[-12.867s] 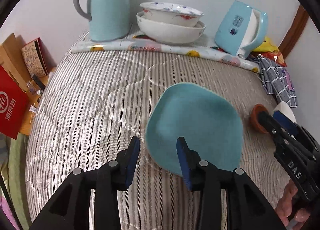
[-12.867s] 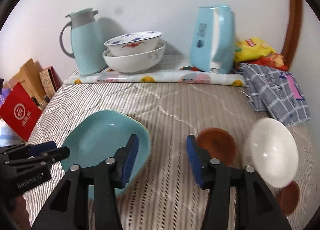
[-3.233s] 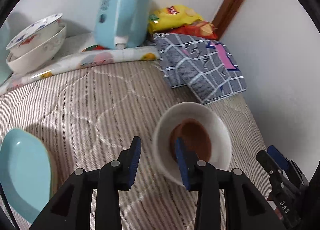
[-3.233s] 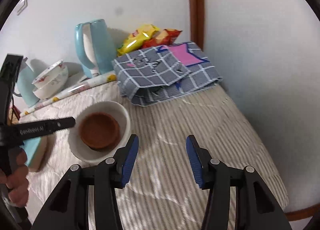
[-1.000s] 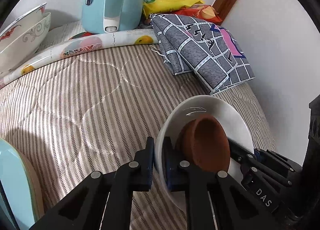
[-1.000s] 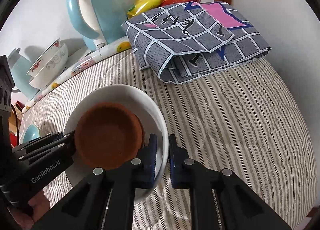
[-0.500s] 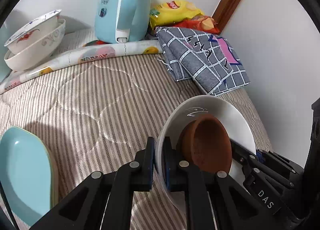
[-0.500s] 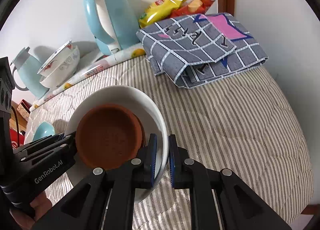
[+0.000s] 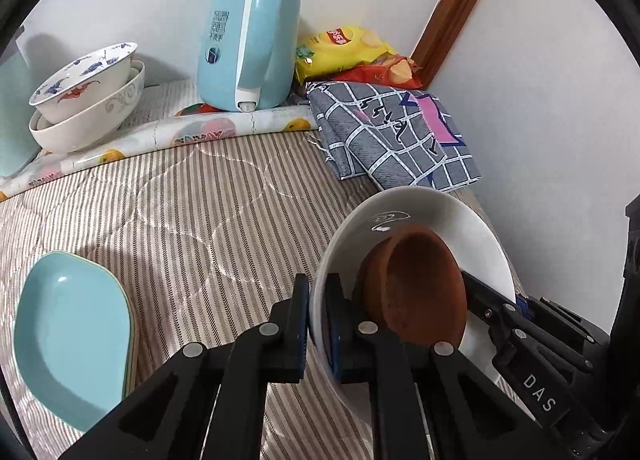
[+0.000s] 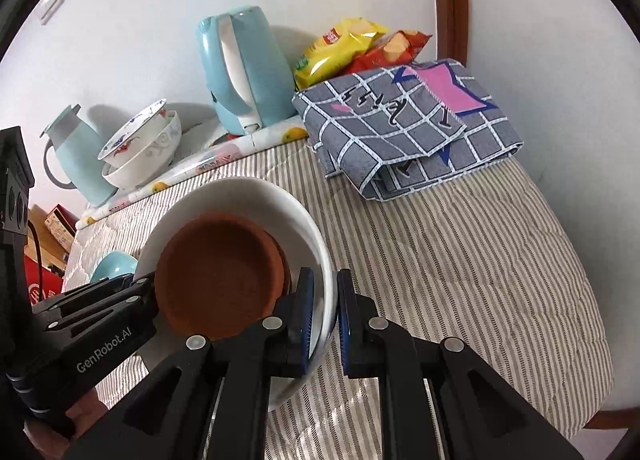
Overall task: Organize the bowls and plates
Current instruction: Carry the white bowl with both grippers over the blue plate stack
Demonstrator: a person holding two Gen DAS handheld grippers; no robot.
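Counted: one white bowl, with brown dishes nested in it, two by the edges seen in the right wrist view. One stack of teal plates, at least two by their rims, near the left edge of the striped quilt. Two patterned bowls stacked at the far edge, on the rolled floral mat. One blue kettle beside them, one teal jug further left. Two snack bags in the far right corner. One folded checked cloth in front of them.

Left gripper clamped on the white bowl's left rim; right gripper clamped on the opposite rim. Bowl held tilted, above the quilt's right side, clear of it.

Against half a second back: same grip on both rims, bowl and both grippers higher, more of the quilt and teal plates in sight. Three seconds back: both sets of jaws wide apart, bowl resting on the quilt.
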